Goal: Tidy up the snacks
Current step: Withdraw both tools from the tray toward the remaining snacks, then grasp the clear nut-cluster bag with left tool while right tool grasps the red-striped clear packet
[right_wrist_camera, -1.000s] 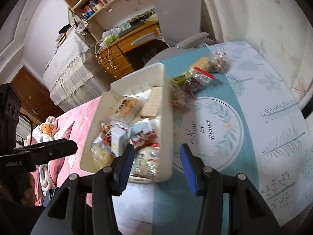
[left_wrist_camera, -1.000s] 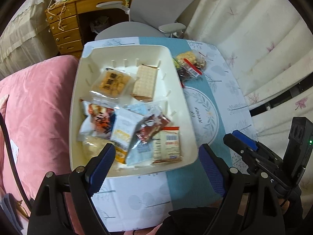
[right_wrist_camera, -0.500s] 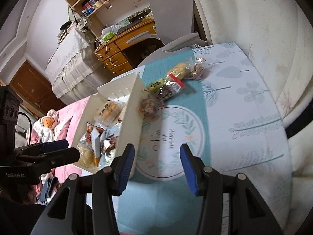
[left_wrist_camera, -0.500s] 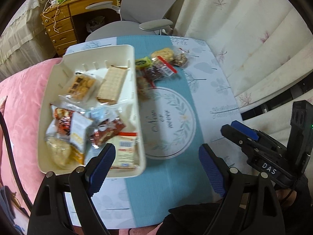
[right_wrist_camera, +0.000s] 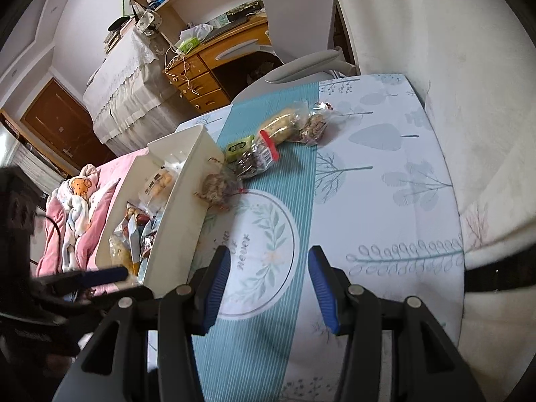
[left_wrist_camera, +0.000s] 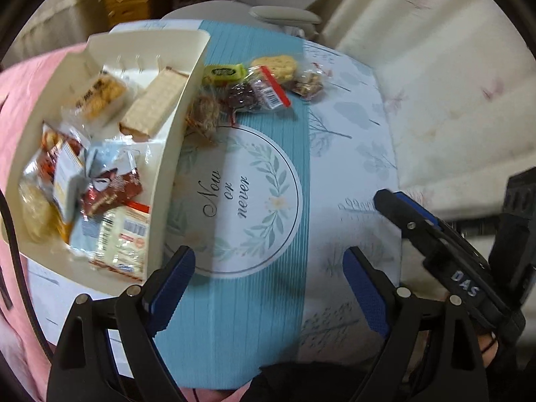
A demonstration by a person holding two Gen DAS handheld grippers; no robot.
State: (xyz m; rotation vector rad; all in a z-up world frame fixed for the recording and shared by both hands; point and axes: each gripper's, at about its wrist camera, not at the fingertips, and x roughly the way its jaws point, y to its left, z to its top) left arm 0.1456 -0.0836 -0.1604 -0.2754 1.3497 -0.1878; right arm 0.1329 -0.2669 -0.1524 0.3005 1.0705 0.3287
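Observation:
A cream bin at the table's left side holds several wrapped snacks. Loose snacks lie beside its far right corner: a brown nest-like packet, a dark packet with a red-edged label, a green packet, a pale biscuit packet and a small nut packet. My left gripper is open and empty over the table's near edge. My right gripper is open and empty over the round print.
A teal runner with a round "Now or never" print crosses the table. A grey chair stands behind the table, with a wooden desk beyond it. Pink bedding lies left and white curtains hang right.
Both views have swung right, from over the bin to over the runner and loose snacks. Both grippers stay open and empty.

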